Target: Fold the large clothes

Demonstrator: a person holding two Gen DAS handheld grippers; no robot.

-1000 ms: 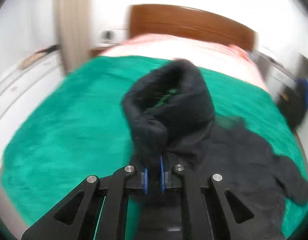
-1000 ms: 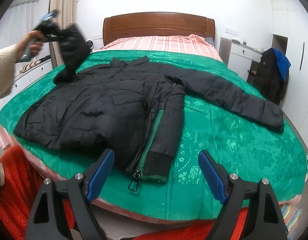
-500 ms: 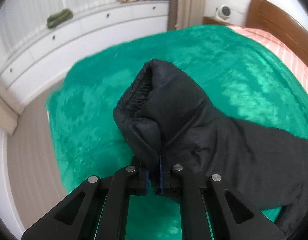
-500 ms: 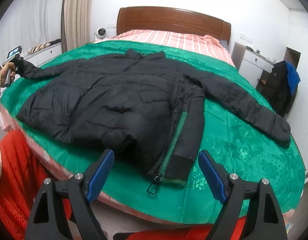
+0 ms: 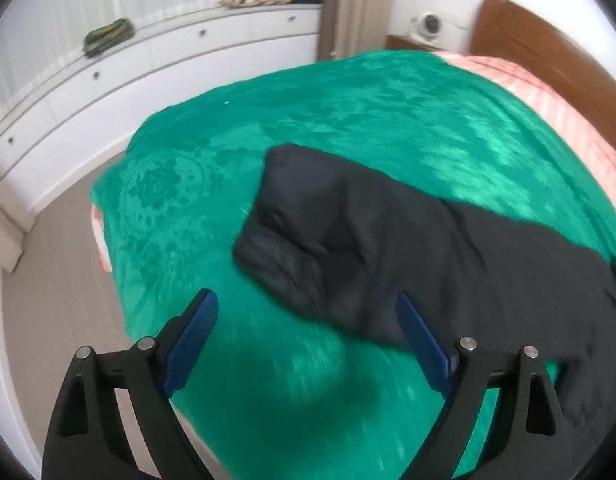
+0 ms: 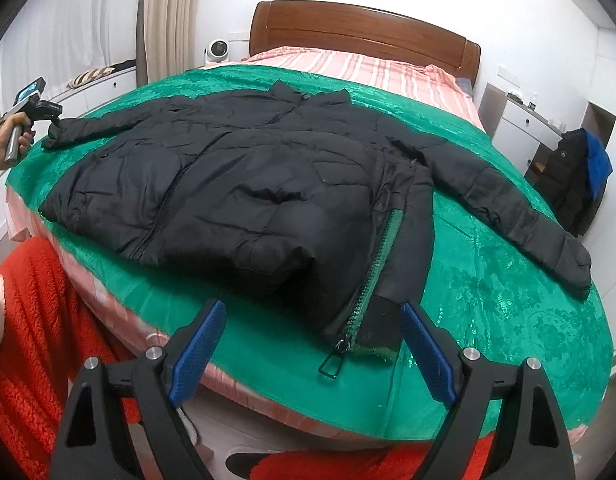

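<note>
1. Black puffy quilted jacket (image 6: 243, 184) w/ green zip tape lies spread flat, front up, on the green patterned bed cover (image 6: 488, 292) of a wooden-headboard bed; hem sits near the foot edge, collar twd the headboard (image 6: 364, 36).
2. Both sleeves stretched out sideways: one long sleeve (image 6: 504, 204) runs to the right side of the right wrist view, the other sleeve's cuff (image 5: 308, 240) rests on the cover near the opposite bed edge.
3. Left tongs (image 5: 308, 340): jaws opening, blue pads wide apart, nothing pinched; the cuff lies just ahead of them, loose on the cover. Left hand (image 6: 17, 136) grips the handle beside that cuff.
4. Right tongs (image 6: 312, 344): jaws opening, already wide, empty, hovering above the foot edge just short of the jacket's hem and zip pull (image 6: 336, 356).
5. Step, as I read it: laying-out looks done, sleeve placed; folding proper not yet begun.
6. Next move prob. calls for re-gripping a sleeve or side edge and bringing it across the body. Needs a firm pinch thru thick padding, and a lift high enough that slick fabric doesn't drag the cover or bunch.
7. Risk: puffy fill springs back, so folds may not stay flat w/o pressing.
</note>
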